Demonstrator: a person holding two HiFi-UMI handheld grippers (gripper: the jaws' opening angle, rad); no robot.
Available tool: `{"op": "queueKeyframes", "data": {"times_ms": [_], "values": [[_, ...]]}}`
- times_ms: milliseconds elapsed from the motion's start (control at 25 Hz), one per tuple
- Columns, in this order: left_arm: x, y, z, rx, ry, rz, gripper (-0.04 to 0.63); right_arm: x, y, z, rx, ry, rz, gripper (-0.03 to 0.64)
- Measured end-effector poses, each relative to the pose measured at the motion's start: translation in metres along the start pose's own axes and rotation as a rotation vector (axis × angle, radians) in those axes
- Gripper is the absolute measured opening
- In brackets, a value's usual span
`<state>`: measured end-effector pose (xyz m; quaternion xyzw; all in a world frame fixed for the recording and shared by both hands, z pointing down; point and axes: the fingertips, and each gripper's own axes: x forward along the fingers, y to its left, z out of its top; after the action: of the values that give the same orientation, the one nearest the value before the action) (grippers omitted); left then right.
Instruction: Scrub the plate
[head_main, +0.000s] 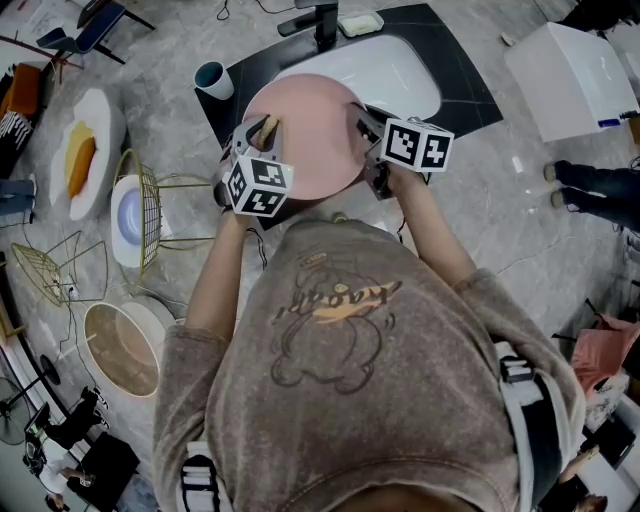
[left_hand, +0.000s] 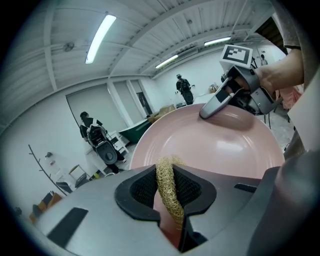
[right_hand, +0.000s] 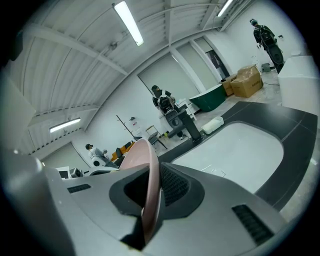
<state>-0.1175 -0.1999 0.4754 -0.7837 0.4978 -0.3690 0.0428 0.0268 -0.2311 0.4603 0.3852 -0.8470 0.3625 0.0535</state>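
A round pink plate is held in the air over the near edge of the white sink. My right gripper is shut on the plate's right rim; in the right gripper view the plate stands edge-on between the pads. My left gripper is shut on a tan loofah scrubber, which lies against the plate's left part. In the left gripper view the right gripper shows across the plate, clamped on its far rim.
A black faucet and a soap dish stand behind the sink. A teal cup sits on the dark counter at the left. Farther left are a gold wire rack, a bowl and a plate with orange food.
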Motion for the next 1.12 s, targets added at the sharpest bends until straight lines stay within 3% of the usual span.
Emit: {"op": "queueKeyframes", "data": {"times_ms": [360,680,1120], "values": [[-0.007,-0.036,0.007,0.007,-0.02,-0.059,0.074,-0.003,-0.018,0.021,0.015,-0.049,-0.038,0.029],[-0.003,-0.077,0.04,0.01,-0.094,-0.15,0.074,0.011,-0.005,0.018,0.01,-0.033,-0.01,0.029],[0.002,-0.061,0.062,-0.024,-0.143,-0.143,0.074,0.013,0.03,-0.011,-0.038,0.053,0.066,0.031]]}}
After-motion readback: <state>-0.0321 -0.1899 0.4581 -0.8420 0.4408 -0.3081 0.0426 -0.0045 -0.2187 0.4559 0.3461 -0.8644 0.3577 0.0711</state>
